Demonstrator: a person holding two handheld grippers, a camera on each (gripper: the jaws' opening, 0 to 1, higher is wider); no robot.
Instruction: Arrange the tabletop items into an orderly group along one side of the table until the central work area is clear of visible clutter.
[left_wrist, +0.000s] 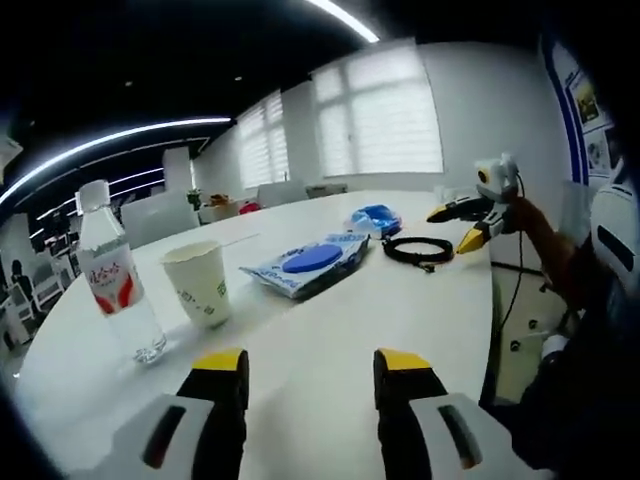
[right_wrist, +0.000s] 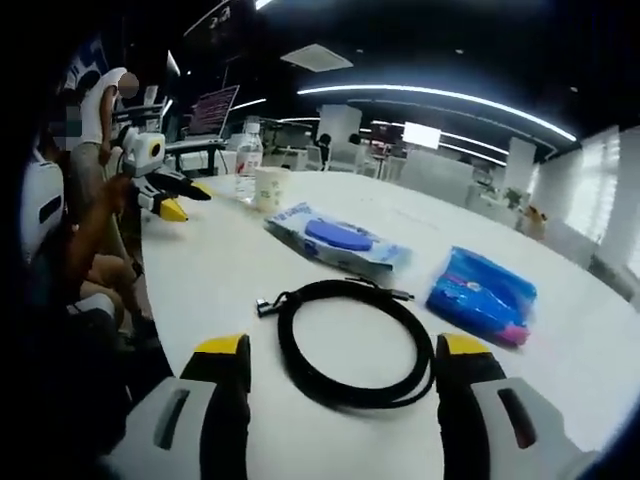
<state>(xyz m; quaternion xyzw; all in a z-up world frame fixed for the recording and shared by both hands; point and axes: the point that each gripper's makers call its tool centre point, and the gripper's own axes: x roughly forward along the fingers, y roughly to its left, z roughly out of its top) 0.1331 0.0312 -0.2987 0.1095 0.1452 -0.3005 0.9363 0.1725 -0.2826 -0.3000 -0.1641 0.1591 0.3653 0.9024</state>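
On the white round table (left_wrist: 330, 320) stand a water bottle (left_wrist: 115, 275) with a red label and a paper cup (left_wrist: 198, 283). A wet-wipes pack (left_wrist: 308, 262), a blue packet (left_wrist: 375, 218) and a coiled black cable (left_wrist: 418, 250) lie farther along. My left gripper (left_wrist: 311, 365) is open over bare table, short of the cup. My right gripper (left_wrist: 455, 228) hovers just right of the cable. In the right gripper view, my right gripper (right_wrist: 343, 350) is open, its jaws on either side of the cable (right_wrist: 287, 345). Beyond lie the wipes pack (right_wrist: 338, 240), blue packet (right_wrist: 482, 293), cup (right_wrist: 270, 188) and bottle (right_wrist: 247, 160). My left gripper (right_wrist: 188, 202) is open there too.
The table's near edge (left_wrist: 488, 330) curves past the person's body at the right. Chairs (left_wrist: 160, 215) ring the far side of the table. A person's arm (right_wrist: 85, 240) reaches in at the left of the right gripper view.
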